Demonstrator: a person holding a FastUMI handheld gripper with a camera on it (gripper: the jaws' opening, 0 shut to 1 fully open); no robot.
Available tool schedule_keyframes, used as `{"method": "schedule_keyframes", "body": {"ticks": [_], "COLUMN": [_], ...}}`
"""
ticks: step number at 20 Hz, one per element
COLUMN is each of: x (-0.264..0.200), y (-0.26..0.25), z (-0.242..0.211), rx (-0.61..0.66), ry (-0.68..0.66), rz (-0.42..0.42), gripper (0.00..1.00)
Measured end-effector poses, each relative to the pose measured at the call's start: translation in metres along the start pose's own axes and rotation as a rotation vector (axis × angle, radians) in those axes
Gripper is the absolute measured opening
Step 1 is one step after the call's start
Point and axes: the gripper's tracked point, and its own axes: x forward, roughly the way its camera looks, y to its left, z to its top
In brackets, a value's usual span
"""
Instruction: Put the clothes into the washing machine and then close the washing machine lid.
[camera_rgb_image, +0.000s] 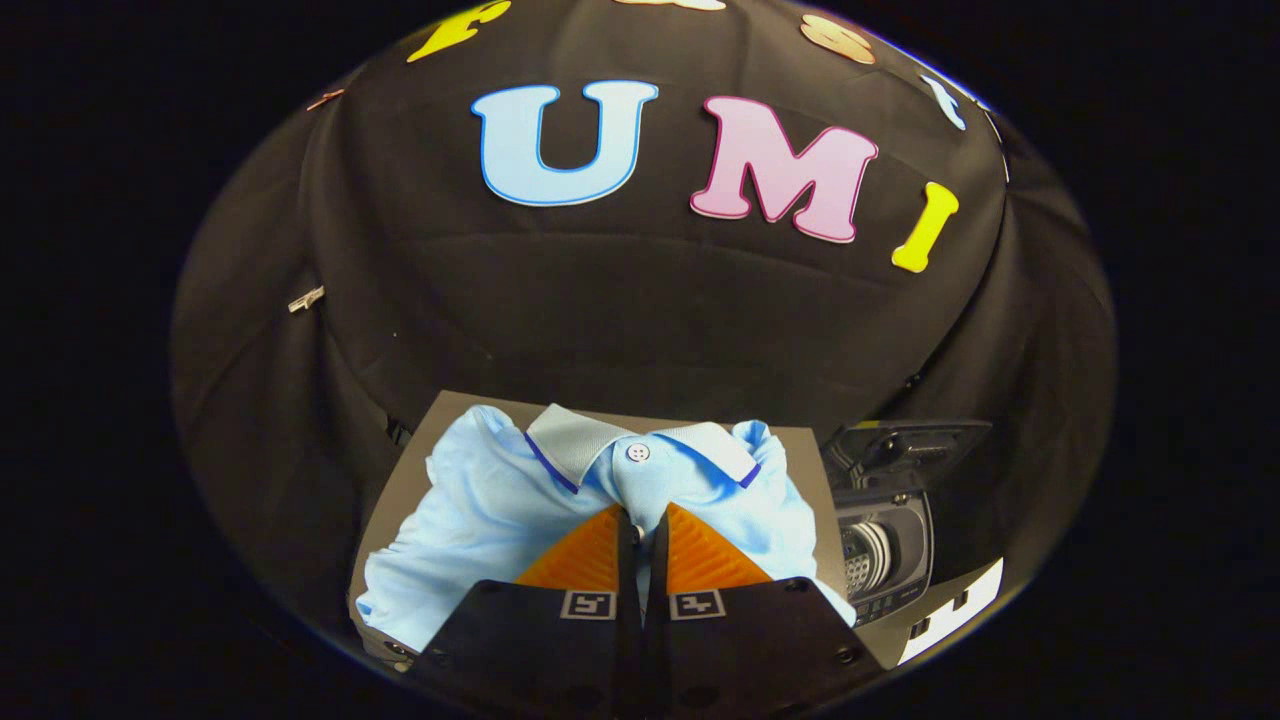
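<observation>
We log one light blue polo shirt (480, 510), grey collar buttoned, bunched on a grey board and pinched below the button between the closed fingers, and just beside it a small washing machine (885, 555), lid raised.
</observation>
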Motion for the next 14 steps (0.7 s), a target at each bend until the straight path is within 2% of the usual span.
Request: {"method": "schedule_keyframes", "body": {"ticks": [5, 14], "x": [-0.034, -0.071], "y": [-0.023, -0.108], "z": [0.020, 0.041], "rx": [-0.023, -0.007], "ry": [-0.083, -0.168], "rz": [0.040, 0.073], "gripper": [0.05, 0.05]}}
